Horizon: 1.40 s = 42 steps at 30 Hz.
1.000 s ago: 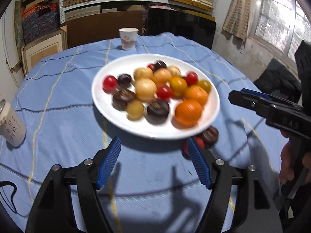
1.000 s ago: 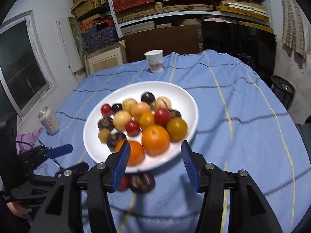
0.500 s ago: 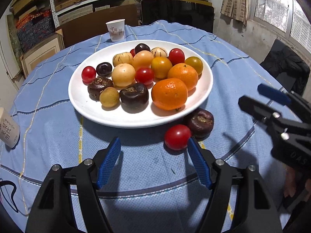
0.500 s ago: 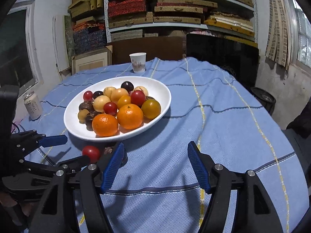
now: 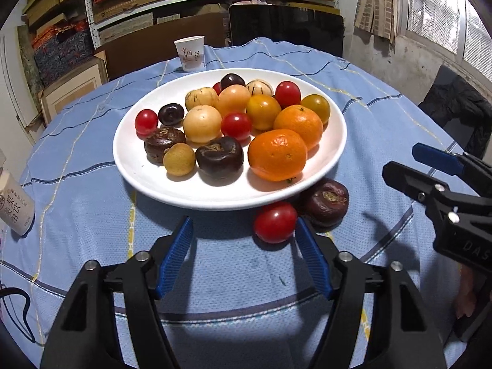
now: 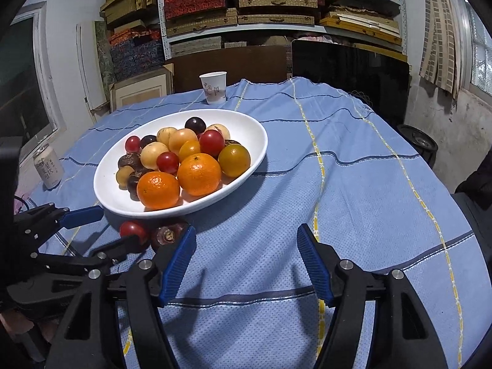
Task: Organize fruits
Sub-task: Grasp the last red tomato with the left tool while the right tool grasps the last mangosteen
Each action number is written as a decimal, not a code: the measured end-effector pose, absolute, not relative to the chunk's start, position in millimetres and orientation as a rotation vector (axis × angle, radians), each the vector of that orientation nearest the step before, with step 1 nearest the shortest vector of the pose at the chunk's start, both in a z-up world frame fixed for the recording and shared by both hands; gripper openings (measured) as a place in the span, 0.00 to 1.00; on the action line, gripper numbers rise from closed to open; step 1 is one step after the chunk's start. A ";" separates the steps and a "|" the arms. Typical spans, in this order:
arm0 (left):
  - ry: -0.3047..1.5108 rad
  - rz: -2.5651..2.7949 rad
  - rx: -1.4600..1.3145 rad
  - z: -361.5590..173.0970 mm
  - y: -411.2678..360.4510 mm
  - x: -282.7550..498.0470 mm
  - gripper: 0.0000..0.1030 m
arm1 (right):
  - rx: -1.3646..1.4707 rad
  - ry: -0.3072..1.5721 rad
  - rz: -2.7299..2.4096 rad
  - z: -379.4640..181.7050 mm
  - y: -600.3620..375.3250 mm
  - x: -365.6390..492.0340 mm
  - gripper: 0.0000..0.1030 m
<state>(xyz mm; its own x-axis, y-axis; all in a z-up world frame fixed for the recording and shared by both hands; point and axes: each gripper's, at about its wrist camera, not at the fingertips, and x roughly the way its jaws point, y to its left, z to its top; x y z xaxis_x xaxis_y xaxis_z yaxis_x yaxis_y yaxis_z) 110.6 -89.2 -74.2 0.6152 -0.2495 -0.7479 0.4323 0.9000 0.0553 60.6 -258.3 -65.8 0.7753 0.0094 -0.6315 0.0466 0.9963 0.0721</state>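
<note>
1. Fruit fills a white plate (image 5: 335, 141) on the table (image 5: 92, 215), just past the left claw (image 5: 243, 261).
2. One red tomato (image 5: 274, 222) lies off the plate, right by that claw's right finger tip, a dark fruit (image 5: 326, 200) beside it.
3. Left claw has just been closing, nothing inside.
4. Right claw (image 6: 246, 261) stands open over bare cloth, tomato to its left.

Each gripper is showing black plastic arms with cut-out windows, silver screws at the pivots and ribbed blue pads lining the fingers: the left gripper (image 5: 243, 230) and the right gripper (image 6: 246, 240) are looking alike. Pale raised letters are showing on the right gripper's black body in the left wrist view. A thin black cable (image 5: 18, 313) is looping beside the left one.
</note>
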 end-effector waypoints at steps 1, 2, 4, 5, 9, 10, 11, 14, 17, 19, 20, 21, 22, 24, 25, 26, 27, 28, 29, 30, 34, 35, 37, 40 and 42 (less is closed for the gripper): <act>0.818 -0.402 0.240 -73.9 -88.3 109.1 0.59 | 0.084 0.683 -0.020 -65.8 -257.9 60.3 0.67; 0.812 -0.401 0.247 -73.2 -88.3 106.6 0.56 | 0.083 0.682 -0.020 -65.7 -258.1 60.2 0.67; 0.805 -0.401 0.262 -72.6 -88.9 103.3 0.54 | 0.079 0.681 -0.020 -65.4 -257.8 59.7 0.67; 0.808 -0.402 0.267 -73.3 -90.0 103.3 0.54 | 0.078 0.681 -0.021 -65.4 -257.6 59.8 0.67; 0.822 -0.410 0.262 -75.1 -95.3 107.9 0.54 | 0.075 0.685 -0.021 -65.7 -257.5 60.3 0.67; 0.822 -0.410 0.268 -75.7 -98.1 108.9 0.54 | 0.075 0.686 -0.021 -65.7 -257.6 60.4 0.67; 0.822 -0.409 0.271 -76.0 -100.0 109.6 0.54 | 0.075 0.686 -0.021 -65.6 -257.6 60.4 0.67; 0.828 -0.412 0.266 -77.5 -103.1 112.3 0.54 | 0.078 0.689 -0.021 -66.2 -257.4 61.0 0.67; 0.834 -0.436 0.253 -78.1 -103.1 112.9 0.42 | 0.081 0.692 -0.019 -67.0 -257.8 62.0 0.67; 0.834 -0.460 0.256 -77.9 -105.3 110.6 0.30 | 0.084 0.692 -0.018 -67.3 -258.3 61.9 0.67; 0.829 -0.465 0.271 -77.9 -107.6 108.2 0.28 | 0.081 0.692 -0.018 -67.2 -258.0 61.9 0.67; 0.823 -0.468 0.279 -77.8 -108.5 106.4 0.28 | 0.081 0.691 -0.018 -67.0 -258.1 61.8 0.67; 0.824 -0.478 0.278 -77.6 -108.5 105.4 0.28 | 0.082 0.690 -0.018 -67.3 -258.4 61.7 0.67; 0.826 -0.490 0.263 -76.7 -104.4 102.5 0.28 | 0.081 0.685 -0.015 -67.2 -258.3 61.5 0.67; 0.825 -0.495 0.252 -75.2 -100.2 100.2 0.28 | 0.079 0.681 -0.010 -66.7 -257.7 60.9 0.67; 0.821 -0.498 0.244 -73.8 -96.8 97.6 0.28 | 0.076 0.677 -0.005 -66.2 -256.8 60.2 0.67; 0.816 -0.499 0.232 -72.1 -92.2 94.7 0.28 | 0.070 0.673 0.004 -65.5 -255.2 59.6 0.67; 0.808 -0.505 0.210 -69.1 -84.1 90.0 0.28 | 0.060 0.670 0.022 -64.8 -252.4 58.8 0.67; 0.802 -0.508 0.197 -67.2 -79.7 87.1 0.28 | 0.049 0.669 0.037 -64.1 -249.4 58.4 0.67; 0.788 -0.504 0.177 -64.0 -70.9 82.5 0.28 | 0.035 0.672 0.053 -63.7 -245.4 58.4 0.67; 0.763 -0.482 0.089 -58.3 -38.3 73.5 0.28 | -0.052 0.727 0.130 -64.4 -221.7 66.7 0.67; 0.771 -0.476 0.068 -59.1 -31.5 74.5 0.28 | -0.075 0.744 0.140 -65.9 -215.7 70.1 0.67; 0.783 -0.470 0.034 -60.2 -22.6 76.6 0.28 | -0.122 0.795 0.150 -72.2 -203.5 80.0 0.67; 0.800 -0.474 0.016 -62.5 -19.9 79.6 0.28 | -0.142 0.863 0.142 -83.2 -194.9 95.9 0.66; 0.800 -0.482 0.016 -62.6 -20.2 79.6 0.28 | -0.106 0.881 0.137 -86.0 -197.5 103.3 0.66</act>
<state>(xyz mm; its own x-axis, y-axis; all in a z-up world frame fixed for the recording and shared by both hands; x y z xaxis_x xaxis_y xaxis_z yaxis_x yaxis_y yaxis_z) 79.6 -20.2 -62.5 0.5944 -0.4091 -0.6923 0.4212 0.8918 -0.1653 103.3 -197.5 -86.0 0.6282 0.0757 -0.7743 -0.1631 0.9860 -0.0359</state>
